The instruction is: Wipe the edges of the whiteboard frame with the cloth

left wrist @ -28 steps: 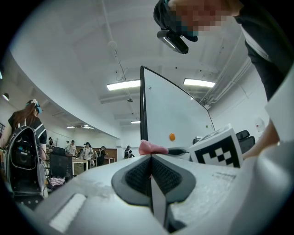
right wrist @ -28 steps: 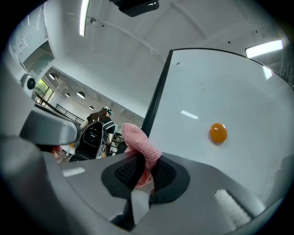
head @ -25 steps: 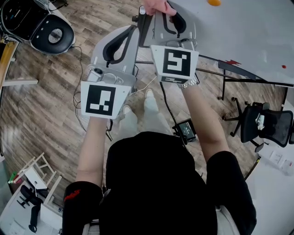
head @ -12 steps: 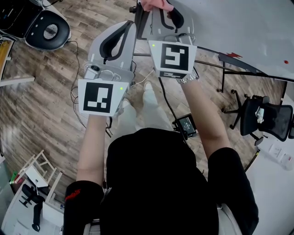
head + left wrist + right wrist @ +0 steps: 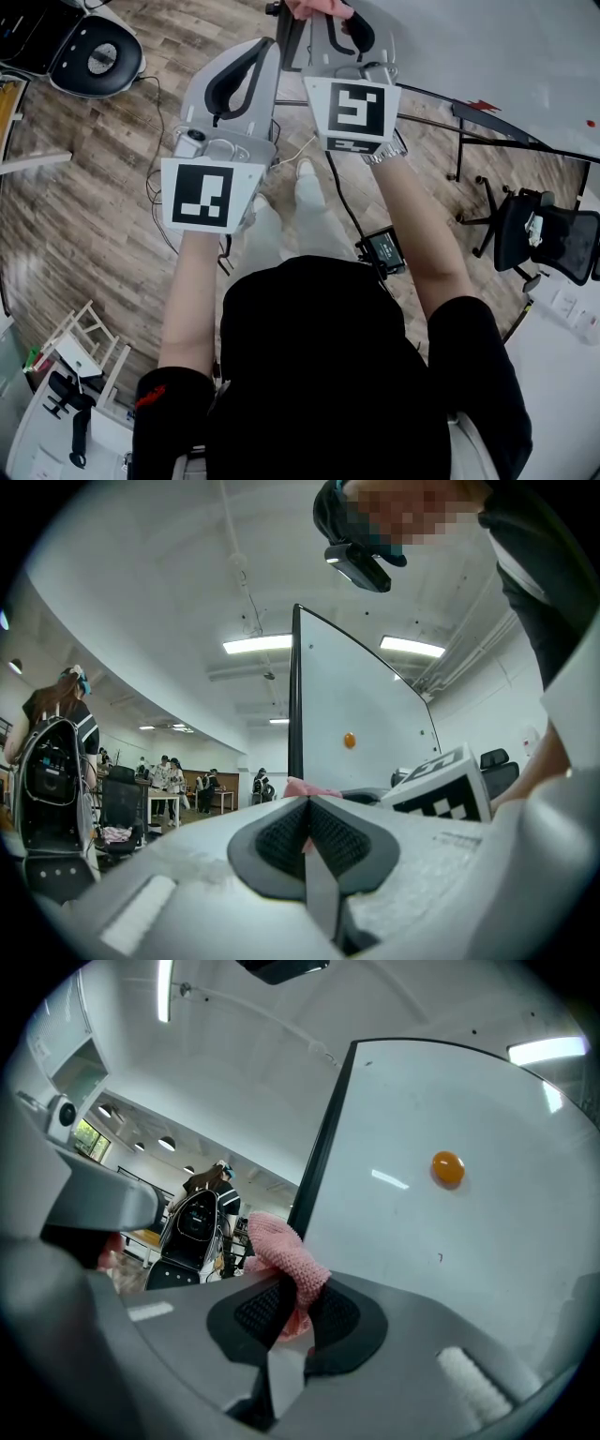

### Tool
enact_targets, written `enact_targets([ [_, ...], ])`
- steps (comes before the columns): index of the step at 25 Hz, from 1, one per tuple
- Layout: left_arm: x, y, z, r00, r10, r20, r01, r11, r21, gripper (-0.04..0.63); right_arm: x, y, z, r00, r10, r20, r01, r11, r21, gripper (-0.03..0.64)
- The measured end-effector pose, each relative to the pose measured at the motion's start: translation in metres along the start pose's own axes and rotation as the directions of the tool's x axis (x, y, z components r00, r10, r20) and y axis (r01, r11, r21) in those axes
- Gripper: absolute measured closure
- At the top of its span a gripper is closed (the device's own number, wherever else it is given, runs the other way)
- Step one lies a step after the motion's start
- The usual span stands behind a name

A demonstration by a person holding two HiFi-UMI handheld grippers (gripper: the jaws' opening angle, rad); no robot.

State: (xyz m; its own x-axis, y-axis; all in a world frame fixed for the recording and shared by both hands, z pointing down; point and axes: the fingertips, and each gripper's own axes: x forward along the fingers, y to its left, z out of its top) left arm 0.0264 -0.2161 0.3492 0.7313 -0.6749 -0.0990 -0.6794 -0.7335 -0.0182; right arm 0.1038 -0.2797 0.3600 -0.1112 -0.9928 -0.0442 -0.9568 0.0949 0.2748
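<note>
My right gripper is shut on a pink knitted cloth; the cloth bunches up beyond the jaws beside the whiteboard's dark left frame edge. In the head view the cloth shows at the top, by the right gripper and the board's corner. An orange round magnet sits on the white board face. My left gripper is shut with nothing between its pads; it hangs just left of the right one. The frame edge stands straight ahead of it.
Wood floor lies below. The whiteboard's dark stand legs run right of my arms, and a black office chair stands at the far right. Another chair is at the upper left. People and desks fill the far room.
Both grippers sit slightly lower and further right in the head view than half a second ago; the right one stays shut on the cloth at the board's corner.
</note>
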Motion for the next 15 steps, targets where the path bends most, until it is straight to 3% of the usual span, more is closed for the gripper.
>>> enact_targets([
  [15, 0.000, 0.003, -0.015, 1.000, 0.008, -0.021, -0.009, 1.000, -0.015, 0.594, 0.003, 0.006, -0.020, 1.000, 0.007, -0.025, -0.007, 1.000, 0.009, 0.584],
])
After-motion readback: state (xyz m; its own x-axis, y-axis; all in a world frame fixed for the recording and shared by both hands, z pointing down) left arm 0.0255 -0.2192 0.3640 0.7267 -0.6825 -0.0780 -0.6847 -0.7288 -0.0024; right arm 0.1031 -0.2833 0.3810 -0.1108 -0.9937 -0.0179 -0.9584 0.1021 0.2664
